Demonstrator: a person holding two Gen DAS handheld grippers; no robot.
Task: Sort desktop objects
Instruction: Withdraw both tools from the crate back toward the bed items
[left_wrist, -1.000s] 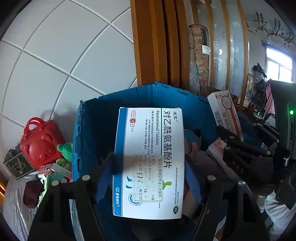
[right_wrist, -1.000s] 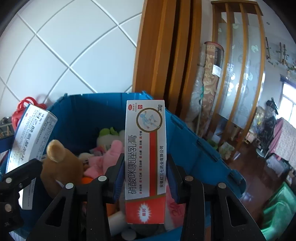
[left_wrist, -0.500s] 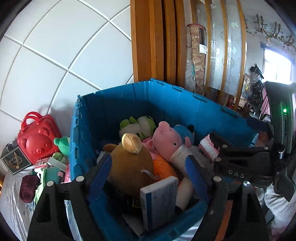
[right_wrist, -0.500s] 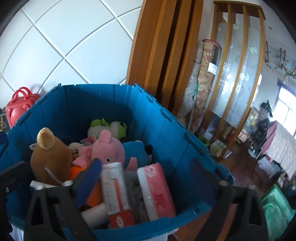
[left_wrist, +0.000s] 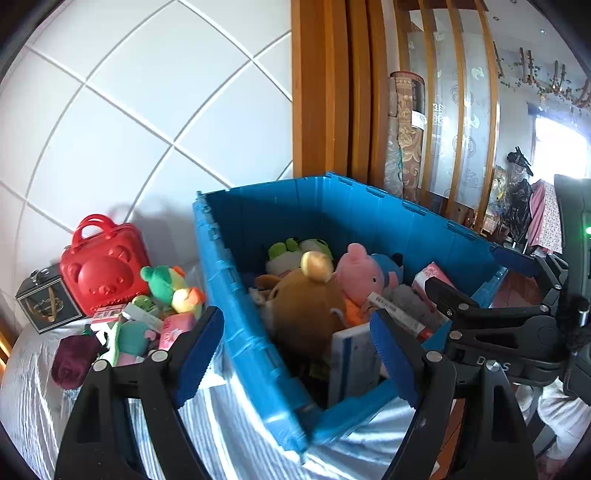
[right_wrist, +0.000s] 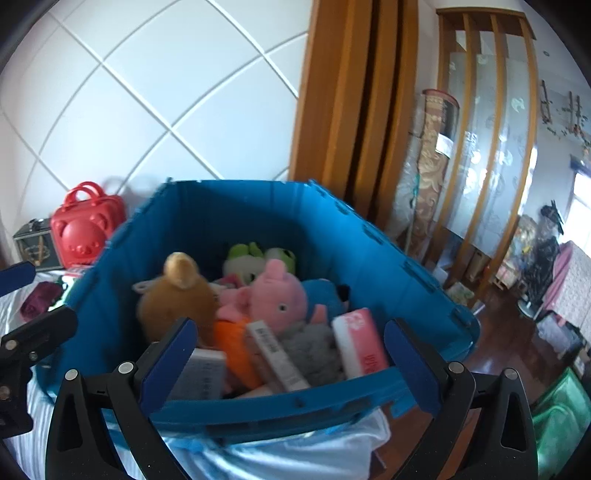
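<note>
A blue plastic crate (left_wrist: 236, 295) (right_wrist: 399, 280) stands on a striped cloth and holds plush toys: a brown bear (left_wrist: 303, 306) (right_wrist: 177, 295), a pink pig (left_wrist: 360, 273) (right_wrist: 277, 295) and a green frog (left_wrist: 291, 249). The white paracetamol box (left_wrist: 351, 365) (right_wrist: 201, 373) and the cream tube box (left_wrist: 399, 319) (right_wrist: 275, 354) lie inside near the front, beside a pink pack (right_wrist: 360, 345). My left gripper (left_wrist: 295, 354) is open and empty in front of the crate. My right gripper (right_wrist: 288, 362) is open and empty at the crate's front rim.
Left of the crate sit a red bear-shaped case (left_wrist: 101, 273) (right_wrist: 86, 225), a black box (left_wrist: 46, 304), a dark red pouch (left_wrist: 74, 360) and a heap of small toys and packs (left_wrist: 155, 314). A tiled wall and a wooden door frame stand behind.
Both grippers opened and let go of their boxes, which now lie in the crate. Both grippers have drawn back from the crate since.
</note>
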